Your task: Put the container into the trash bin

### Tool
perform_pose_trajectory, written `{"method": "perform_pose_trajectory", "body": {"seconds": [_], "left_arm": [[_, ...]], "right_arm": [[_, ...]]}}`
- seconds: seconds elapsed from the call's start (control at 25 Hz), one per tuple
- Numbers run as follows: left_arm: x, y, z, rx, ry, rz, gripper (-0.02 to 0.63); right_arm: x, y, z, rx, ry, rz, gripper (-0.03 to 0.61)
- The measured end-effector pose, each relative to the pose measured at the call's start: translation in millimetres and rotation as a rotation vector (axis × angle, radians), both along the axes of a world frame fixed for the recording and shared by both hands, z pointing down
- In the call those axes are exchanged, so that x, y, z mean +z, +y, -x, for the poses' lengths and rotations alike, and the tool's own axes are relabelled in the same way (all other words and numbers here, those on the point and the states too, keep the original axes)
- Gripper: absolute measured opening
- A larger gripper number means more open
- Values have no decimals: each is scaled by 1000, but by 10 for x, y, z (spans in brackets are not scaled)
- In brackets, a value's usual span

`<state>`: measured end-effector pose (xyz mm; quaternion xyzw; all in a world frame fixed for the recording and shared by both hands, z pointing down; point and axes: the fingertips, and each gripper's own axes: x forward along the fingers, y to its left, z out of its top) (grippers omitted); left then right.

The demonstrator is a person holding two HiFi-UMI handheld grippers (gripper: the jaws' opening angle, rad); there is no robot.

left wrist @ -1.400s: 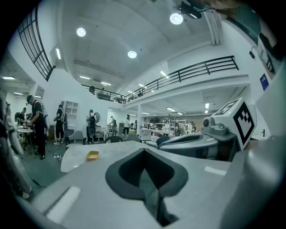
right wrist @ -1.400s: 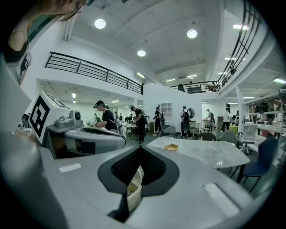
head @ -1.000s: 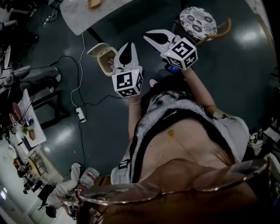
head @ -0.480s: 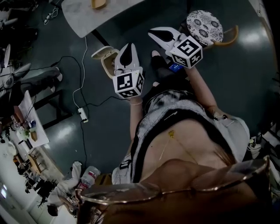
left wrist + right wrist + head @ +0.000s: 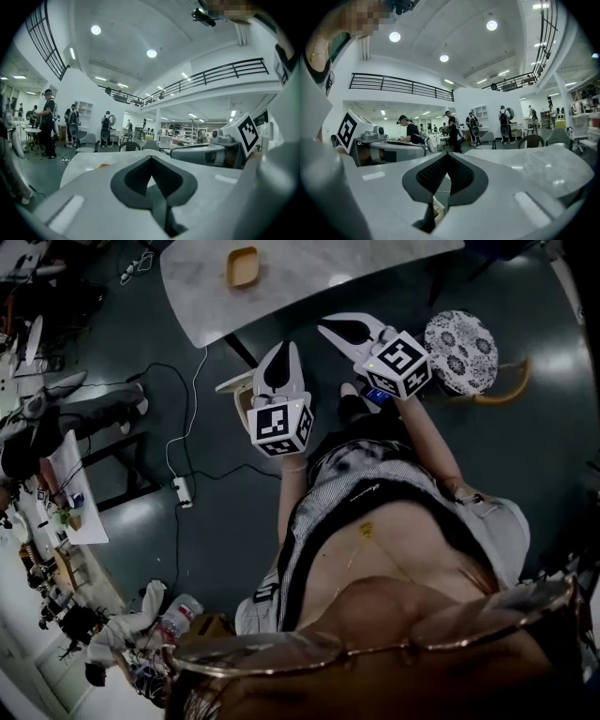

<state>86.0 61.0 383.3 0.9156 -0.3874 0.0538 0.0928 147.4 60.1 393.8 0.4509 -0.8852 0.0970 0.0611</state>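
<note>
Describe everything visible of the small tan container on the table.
The container is a small, shallow, tan tray, open-topped and roughly square, with rounded corners and a raised rim. No contents can be made out inside. It lies flat and upright on the pale, marbled table, towards the top's far side in the head view. Only the tabletop touches it.

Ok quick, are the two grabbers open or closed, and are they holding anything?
Left gripper: jaws closed, holding nothing.
Right gripper: jaws closed, holding nothing.
</note>
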Motion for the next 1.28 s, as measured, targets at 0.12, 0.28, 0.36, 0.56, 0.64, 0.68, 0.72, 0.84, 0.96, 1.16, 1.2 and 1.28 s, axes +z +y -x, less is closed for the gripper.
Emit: {"method": "perform_pose_trajectory", "body": {"seconds": [0.12, 0.28, 0.36, 0.56, 0.64, 0.68, 0.72, 0.84, 0.96, 1.16, 1.2, 1.28], "left_arm": [[0, -255, -110, -34, 5, -3, 0], [19, -525, -189, -86, -2, -1, 0], [67, -611, -212, -112, 1, 10, 0], [161, -765, -170, -157, 0, 39, 0], [180, -841, -118, -176, 1, 48, 0], [192, -888, -87, -184, 1, 54, 0], [206, -939, -54, -190, 1, 60, 0], [250, -1114, 54, -197, 4, 69, 0], [268, -1324, 158, -192, 17, 71, 0], [249, -1741, 310, -160, 23, 56, 0], [242, -1833, 334, -153, 26, 54, 0], [238, -2013, 396, -140, 33, 52, 0]], "right_arm": [[35, -253, -79, -29, 13, 7, 26], [76, -534, -96, -94, 32, 19, 26], [110, -630, -89, -130, 35, 25, 26], [180, -827, -40, -178, 43, 38, 26], [210, -909, -11, -188, 44, 46, 26], [228, -960, 7, -190, 46, 51, 26], [244, -1013, 28, -190, 50, 56, 26], [281, -1175, 109, -188, 58, 64, 26], [304, -1361, 202, -176, 65, 68, 26], [323, -1754, 365, -148, 79, 68, 26], [319, -1842, 396, -144, 82, 67, 26], [313, -2022, 471, -135, 90, 66, 26]]}}
